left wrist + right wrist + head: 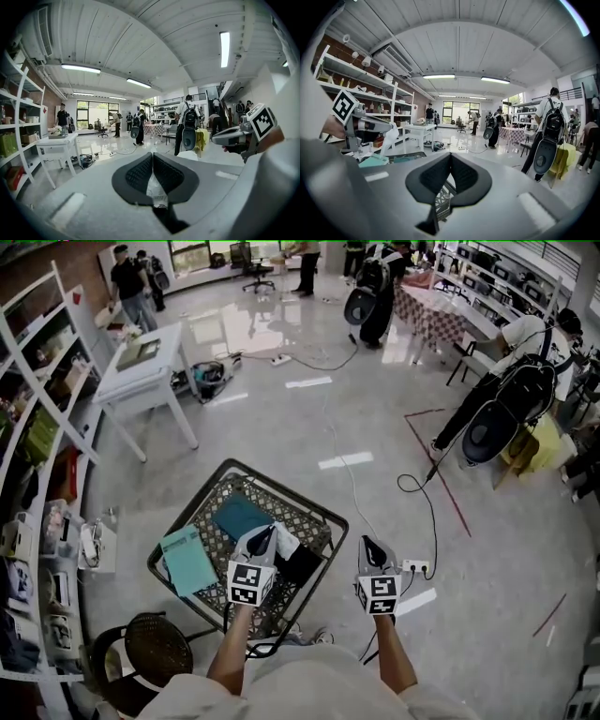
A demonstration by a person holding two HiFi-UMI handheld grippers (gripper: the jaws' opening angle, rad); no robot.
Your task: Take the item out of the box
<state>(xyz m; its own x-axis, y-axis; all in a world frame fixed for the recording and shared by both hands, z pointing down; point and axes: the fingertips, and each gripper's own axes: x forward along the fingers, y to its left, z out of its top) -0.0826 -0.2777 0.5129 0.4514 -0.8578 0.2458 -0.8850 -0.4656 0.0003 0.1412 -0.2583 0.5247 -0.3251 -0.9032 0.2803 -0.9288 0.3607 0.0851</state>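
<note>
Left gripper view is showing the left gripper (153,158) clamping its jaws on a white packet (156,190). Seen from the head view, the packet is hanging just above the basket (187,515), so the lift looks begun, with carrying it clear and setting it down remaining. The right gripper (367,543) is hovering beside the basket, jaws closed on nothing. Teal books (187,561) and a black item (302,564) are lying inside; a floor cable (424,512) is trailing nearby.
</note>
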